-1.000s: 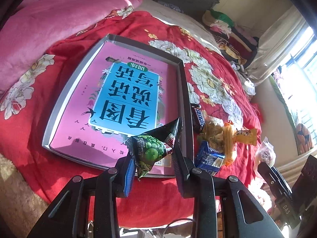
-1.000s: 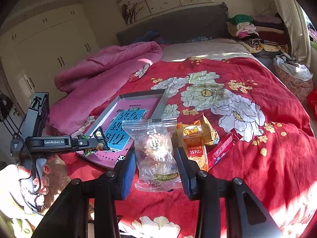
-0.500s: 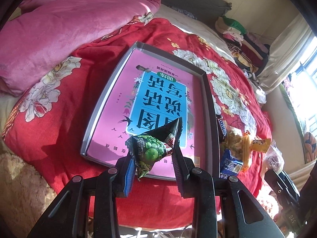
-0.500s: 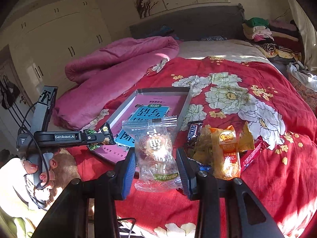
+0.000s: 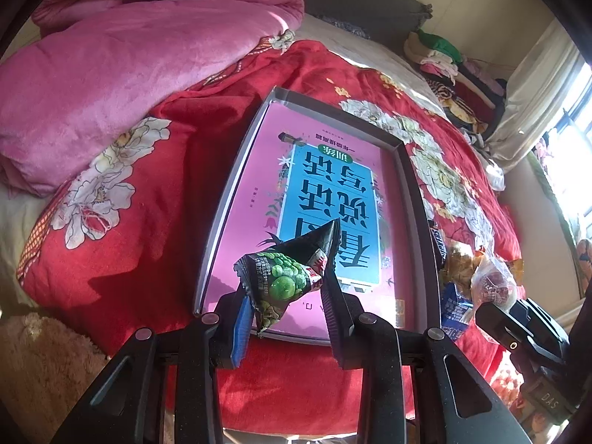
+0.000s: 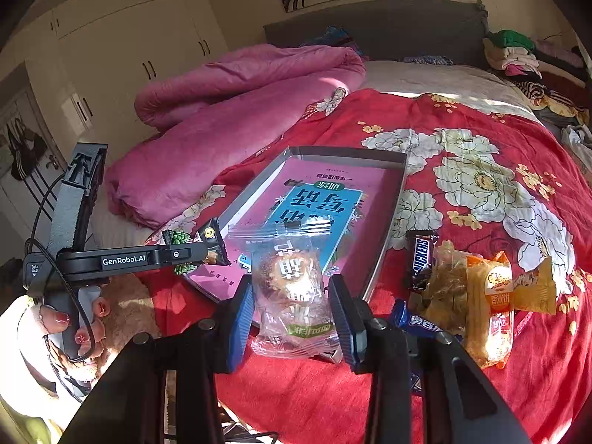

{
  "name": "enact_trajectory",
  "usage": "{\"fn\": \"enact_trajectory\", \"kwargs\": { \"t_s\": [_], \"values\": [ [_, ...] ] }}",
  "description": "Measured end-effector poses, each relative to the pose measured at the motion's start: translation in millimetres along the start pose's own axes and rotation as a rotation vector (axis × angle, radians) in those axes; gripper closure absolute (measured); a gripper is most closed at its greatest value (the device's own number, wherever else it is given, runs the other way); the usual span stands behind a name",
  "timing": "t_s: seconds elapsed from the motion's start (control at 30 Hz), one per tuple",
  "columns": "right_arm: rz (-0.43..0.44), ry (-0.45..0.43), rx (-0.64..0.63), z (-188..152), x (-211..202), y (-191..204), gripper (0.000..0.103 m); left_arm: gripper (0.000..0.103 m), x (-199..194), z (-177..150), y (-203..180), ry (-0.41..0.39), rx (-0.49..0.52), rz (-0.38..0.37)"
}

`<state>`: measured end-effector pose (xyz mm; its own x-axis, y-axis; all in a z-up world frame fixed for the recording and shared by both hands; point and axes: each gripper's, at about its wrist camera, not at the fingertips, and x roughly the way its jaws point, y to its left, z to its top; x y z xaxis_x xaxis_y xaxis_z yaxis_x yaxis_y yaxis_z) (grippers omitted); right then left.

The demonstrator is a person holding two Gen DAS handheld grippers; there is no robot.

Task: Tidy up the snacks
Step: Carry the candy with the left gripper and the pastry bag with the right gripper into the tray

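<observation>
My left gripper is shut on a black and green pea snack packet, held in the air over the near edge of a grey tray with a pink and blue book cover inside. The right wrist view shows that gripper with the pea packet at the tray's near left corner. My right gripper is shut on a clear bag of round pastries, held just in front of the tray's near edge.
Right of the tray on the red floral bedspread lie a Snickers bar, orange and yellow snack packs and a blue packet. A pink quilt lies left, with folded clothes at the back right.
Both grippers have moved left with their packets. The tray now sits centred ahead of the left gripper, and the right gripper has left the snack pile for the tray's front edge.
</observation>
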<state>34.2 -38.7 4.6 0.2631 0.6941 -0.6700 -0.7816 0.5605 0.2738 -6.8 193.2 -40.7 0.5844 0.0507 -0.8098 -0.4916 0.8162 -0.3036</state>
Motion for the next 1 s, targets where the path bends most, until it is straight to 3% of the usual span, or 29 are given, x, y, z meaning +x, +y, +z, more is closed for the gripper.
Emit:
{"fn": "enact_trajectory", "kwargs": {
  "t_s": [0.3,1.0],
  "values": [
    [-0.010,0.031,0.003,12,27,8,0.062,0.067,9,0,1,0.000,0.032,0.012],
    [-0.078,0.105,0.031,-12,67,-1,0.062,0.067,36,-1,-3,0.036,0.073,0.023]
  ]
}}
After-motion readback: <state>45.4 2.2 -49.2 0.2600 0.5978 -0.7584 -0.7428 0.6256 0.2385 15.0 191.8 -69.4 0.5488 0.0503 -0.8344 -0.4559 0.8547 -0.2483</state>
